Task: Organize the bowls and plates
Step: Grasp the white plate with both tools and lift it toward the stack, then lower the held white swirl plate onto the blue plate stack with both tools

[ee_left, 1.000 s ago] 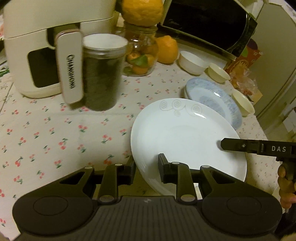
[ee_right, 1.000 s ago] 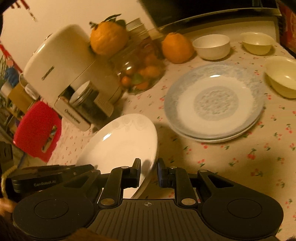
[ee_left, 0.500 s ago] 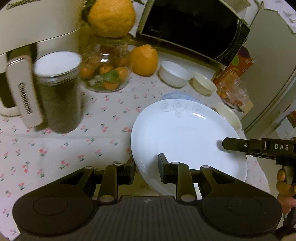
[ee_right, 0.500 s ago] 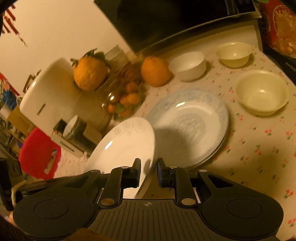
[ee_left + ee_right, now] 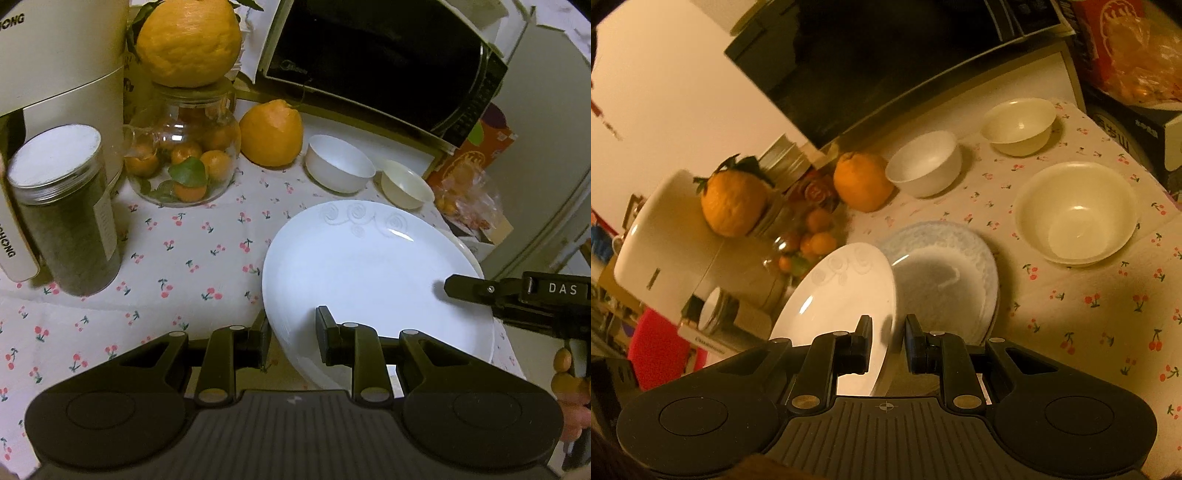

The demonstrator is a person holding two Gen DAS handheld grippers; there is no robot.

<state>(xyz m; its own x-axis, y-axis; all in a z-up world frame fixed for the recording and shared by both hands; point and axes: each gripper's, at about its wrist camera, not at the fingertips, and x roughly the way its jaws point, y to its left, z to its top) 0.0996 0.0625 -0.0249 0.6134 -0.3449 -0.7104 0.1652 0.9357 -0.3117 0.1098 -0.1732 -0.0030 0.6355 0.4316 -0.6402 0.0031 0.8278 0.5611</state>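
Home kitchen, microwave (image 5: 376, 62), cherry-print tablecloth (image 5: 184, 258)

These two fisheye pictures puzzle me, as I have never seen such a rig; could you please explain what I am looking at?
There is no robot here: a person holds a black two-finger gripper in each hand, and each gripper carries a camera that looks forward along its fingers. One picture comes from the left gripper, the other from the right gripper.

Both grippers are shut on opposite edges of one round white plate with a swirl pattern, which they carry together above the cherry-print tablecloth. In the left view the right gripper reaches in from the side.

On the cloth lie a pale blue patterned plate, a white bowl, a small cream bowl and a larger cream bowl. Behind stand a glass jar of small oranges, a dark canister and a black microwave.
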